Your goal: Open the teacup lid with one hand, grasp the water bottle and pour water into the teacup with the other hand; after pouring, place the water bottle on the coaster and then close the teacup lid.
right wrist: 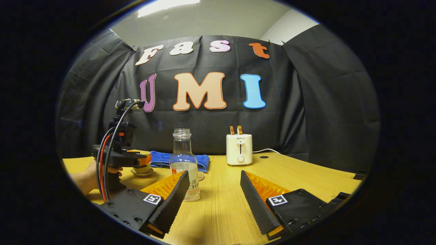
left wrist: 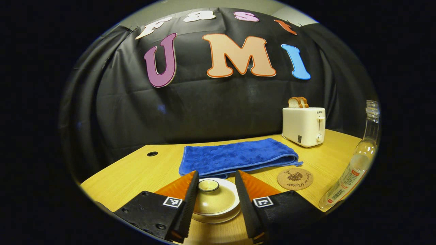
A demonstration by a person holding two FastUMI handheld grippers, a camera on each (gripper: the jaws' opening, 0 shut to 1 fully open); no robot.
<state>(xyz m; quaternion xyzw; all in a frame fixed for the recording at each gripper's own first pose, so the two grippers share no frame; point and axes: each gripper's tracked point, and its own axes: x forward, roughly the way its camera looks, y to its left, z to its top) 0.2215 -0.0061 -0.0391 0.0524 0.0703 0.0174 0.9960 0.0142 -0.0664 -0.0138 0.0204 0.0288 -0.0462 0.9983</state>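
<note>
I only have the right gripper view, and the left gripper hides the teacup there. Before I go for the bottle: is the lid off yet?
Observer: No. In the left gripper view the lid sits on the teacup, and the left gripper is open with a finger on either side of it.
Operator: Is the coaster free for the bottle afterwards?
Observer: Yes. The coaster lies bare between the teacup and the water bottle.
</note>
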